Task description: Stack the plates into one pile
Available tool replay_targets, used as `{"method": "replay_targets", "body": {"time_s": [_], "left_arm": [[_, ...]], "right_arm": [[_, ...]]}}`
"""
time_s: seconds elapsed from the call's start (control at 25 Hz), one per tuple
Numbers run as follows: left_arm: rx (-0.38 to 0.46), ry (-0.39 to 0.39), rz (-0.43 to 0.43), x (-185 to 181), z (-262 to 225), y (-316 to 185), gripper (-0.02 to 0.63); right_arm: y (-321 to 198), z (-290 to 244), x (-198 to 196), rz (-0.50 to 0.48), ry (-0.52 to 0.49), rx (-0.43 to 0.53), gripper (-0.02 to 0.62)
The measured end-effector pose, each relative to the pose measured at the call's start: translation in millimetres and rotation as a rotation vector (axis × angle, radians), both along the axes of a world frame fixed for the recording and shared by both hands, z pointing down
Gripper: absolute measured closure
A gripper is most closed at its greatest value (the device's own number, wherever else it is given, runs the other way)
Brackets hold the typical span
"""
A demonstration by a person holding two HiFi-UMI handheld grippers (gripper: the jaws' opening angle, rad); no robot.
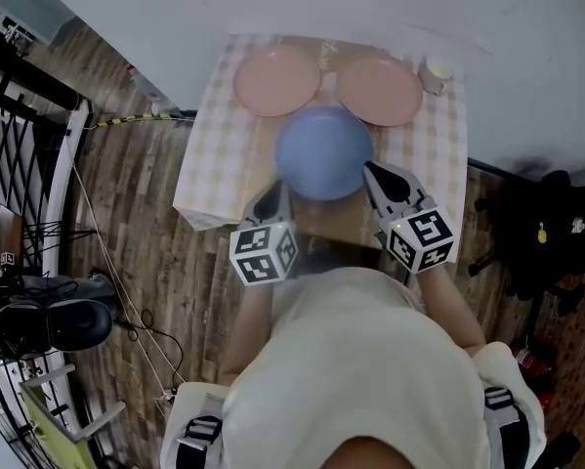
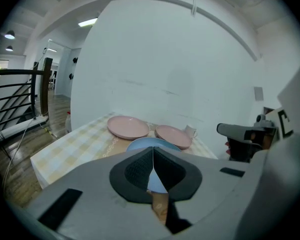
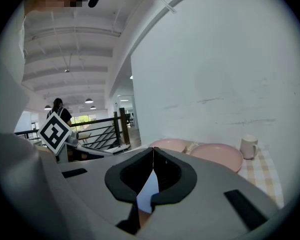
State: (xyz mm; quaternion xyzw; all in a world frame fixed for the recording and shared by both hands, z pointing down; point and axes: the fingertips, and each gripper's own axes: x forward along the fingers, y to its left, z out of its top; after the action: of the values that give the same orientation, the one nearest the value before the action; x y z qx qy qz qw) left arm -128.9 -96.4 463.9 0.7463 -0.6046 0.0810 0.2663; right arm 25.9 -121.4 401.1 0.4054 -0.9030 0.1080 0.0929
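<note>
Table [image 1: 209,164]: checked cloth, far edge against a white wall [image 1: 487,27].

1. Left pink plate [image 1: 276,79]: far edge, toward the far left corner.
2. Right pink plate [image 1: 379,90]: far edge, just beside the first with a narrow gap between them.
3. Blue plate [image 1: 323,151]: mid-table, close in front of both pink plates. It lies between my grippers and the pink pair.
4. Cup [image 1: 435,74]: far right corner, just beside the right pink plate.
5. Left gripper [image 1: 280,191]: near edge, left of the blue plate, jaws clenched on nothing.
6. Right gripper [image 1: 373,172]: just beside the blue plate's right rim, jaws likewise clenched and empty.

Off the table, on the left: a black railing [image 1: 19,154] and a cable [image 1: 136,118] on the wood floor.
</note>
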Motion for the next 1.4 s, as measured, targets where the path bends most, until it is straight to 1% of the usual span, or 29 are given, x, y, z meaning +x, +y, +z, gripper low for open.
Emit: {"method": "replay_targets", "body": {"time_s": [0.4, 0.8, 1.16, 1.4], "left_arm": [[-0.061, -0.018, 0.054, -21, 35, -46, 0.601], [-0.127, -0.057, 0.079, -30, 75, -81, 0.601], [-0.184, -0.084, 0.124, -34, 104, -103, 0.601], [-0.208, -0.106, 0.171, -32, 117, -111, 0.6]], "right_arm": [[-42, 37, 0, 0.092, 0.058, -0.042, 0.595], [-65, 84, 20, 0.191, 0.125, -0.127, 0.594], [-77, 125, 35, 0.243, 0.211, -0.2, 0.594], [-77, 147, 42, 0.245, 0.24, -0.265, 0.594]]}}
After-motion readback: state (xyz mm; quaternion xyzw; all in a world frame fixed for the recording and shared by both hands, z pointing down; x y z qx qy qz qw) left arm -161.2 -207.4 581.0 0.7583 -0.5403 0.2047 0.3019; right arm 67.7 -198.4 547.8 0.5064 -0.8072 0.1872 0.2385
